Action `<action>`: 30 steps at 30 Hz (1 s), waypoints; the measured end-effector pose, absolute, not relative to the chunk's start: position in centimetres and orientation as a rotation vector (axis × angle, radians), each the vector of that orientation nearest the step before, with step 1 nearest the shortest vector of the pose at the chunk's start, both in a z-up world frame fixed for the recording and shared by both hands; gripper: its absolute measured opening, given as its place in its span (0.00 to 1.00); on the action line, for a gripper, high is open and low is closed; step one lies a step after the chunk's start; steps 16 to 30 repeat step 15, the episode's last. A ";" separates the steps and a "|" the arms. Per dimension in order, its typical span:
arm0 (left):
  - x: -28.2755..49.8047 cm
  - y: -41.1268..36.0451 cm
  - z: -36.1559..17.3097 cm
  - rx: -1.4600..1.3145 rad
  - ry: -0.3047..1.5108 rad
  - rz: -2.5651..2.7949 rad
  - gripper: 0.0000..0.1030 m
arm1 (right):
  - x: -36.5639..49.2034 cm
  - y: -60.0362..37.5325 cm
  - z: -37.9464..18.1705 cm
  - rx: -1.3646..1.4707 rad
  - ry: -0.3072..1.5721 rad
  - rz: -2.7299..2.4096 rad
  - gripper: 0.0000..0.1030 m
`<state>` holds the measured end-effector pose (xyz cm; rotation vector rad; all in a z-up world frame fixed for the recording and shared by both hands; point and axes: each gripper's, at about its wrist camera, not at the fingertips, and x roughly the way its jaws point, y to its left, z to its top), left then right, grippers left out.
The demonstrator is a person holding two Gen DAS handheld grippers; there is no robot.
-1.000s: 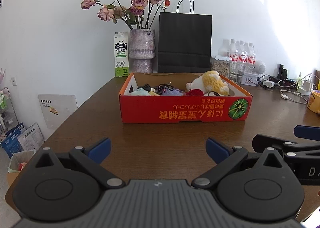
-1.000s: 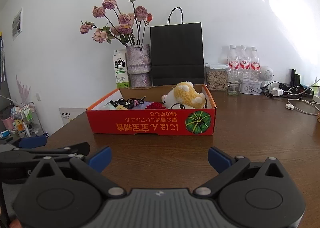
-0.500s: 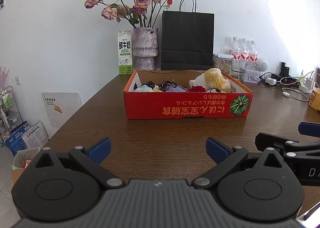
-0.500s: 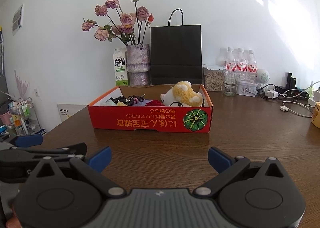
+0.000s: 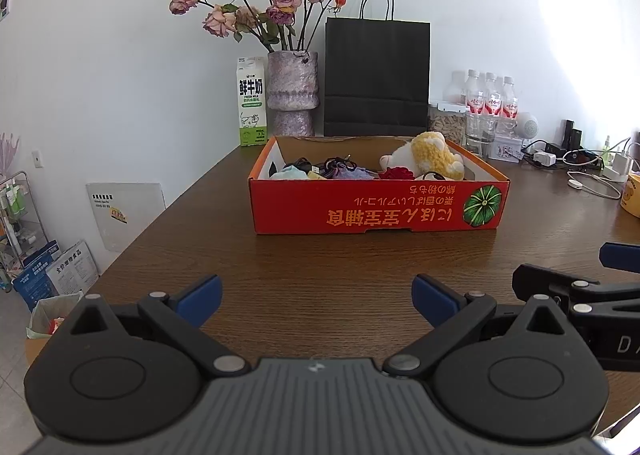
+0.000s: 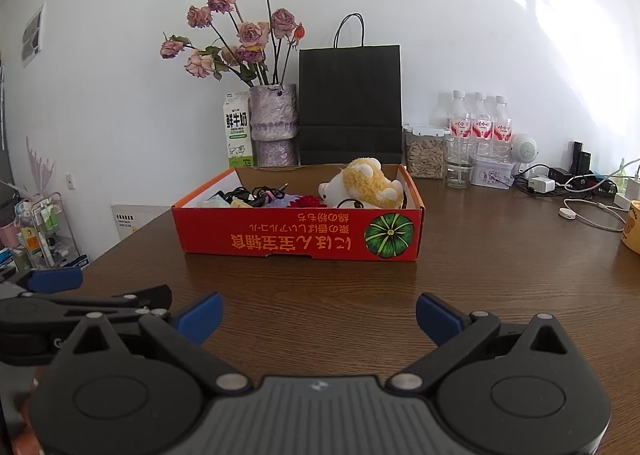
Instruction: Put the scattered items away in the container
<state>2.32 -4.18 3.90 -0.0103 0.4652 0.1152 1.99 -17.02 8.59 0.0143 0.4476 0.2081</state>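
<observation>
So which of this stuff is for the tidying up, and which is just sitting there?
For the tidying:
red box
plush toy lying inside it
small things piled in its left part
left gripper, open
right gripper, open

Just sitting there:
vase of roses
milk carton
black paper bag
water bottles
chargers and cables

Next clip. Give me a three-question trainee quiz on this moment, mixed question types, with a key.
1. True or false: the plush toy lies inside the red box.
2. Multiple choice: the left tool is A) shut on a cable, B) open and holding nothing, C) inside the box.
3. Fill in: the milk carton stands beside the ____ of flowers.

Key
1. True; the toy is at the box's right end.
2. B; the right tool is open and empty too, and both are short of the box, over bare table.
3. vase.
</observation>
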 end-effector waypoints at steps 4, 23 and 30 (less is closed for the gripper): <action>2.4 -4.2 3.8 -0.015 0.469 0.113 1.00 | 2.0 -17.1 8.5 0.012 0.448 0.207 1.00; 2.4 -4.2 3.6 -0.020 0.473 0.112 1.00 | 2.0 -17.1 8.3 0.011 0.451 0.205 1.00; 2.4 -4.2 3.6 -0.020 0.473 0.112 1.00 | 2.0 -17.1 8.3 0.011 0.451 0.205 1.00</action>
